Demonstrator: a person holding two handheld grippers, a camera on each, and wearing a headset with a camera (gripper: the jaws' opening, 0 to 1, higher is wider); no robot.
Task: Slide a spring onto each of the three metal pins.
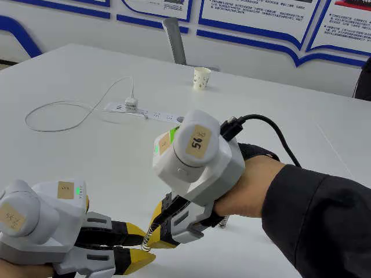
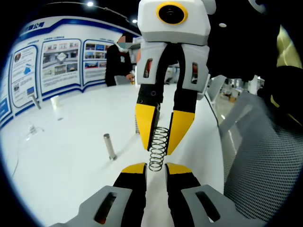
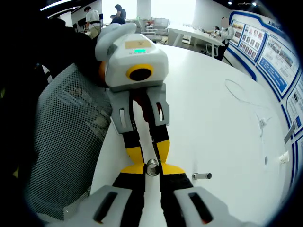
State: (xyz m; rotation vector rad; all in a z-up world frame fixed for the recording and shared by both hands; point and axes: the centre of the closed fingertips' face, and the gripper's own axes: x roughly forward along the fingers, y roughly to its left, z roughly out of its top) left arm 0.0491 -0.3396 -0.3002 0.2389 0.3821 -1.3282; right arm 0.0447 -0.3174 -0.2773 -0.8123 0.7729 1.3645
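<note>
A small steel spring [image 1: 148, 236] hangs in the air between my two grippers, just above the white table [image 1: 87, 75]. My right gripper [image 1: 157, 229], held by a hand in a dark sleeve, is shut on the spring's upper coils. In the left gripper view its yellow jaws close on the spring [image 2: 159, 139] from above. My left gripper [image 1: 145, 246] comes in from the bottom left, and its jaws hug the spring's other end [image 2: 156, 163]. One metal pin [image 2: 110, 146] stands upright on the table just beyond the grippers. The same pin [image 3: 202, 176] appears to the right of the right gripper [image 3: 152, 169].
Farther back on the table are a paper cup [image 1: 201, 77] and a white power strip [image 1: 142, 113] with a looped cable [image 1: 58, 110]. A mesh chair [image 2: 265, 156] stands at the table's near edge. Wall posters and a person [image 2: 118, 64] are across the room.
</note>
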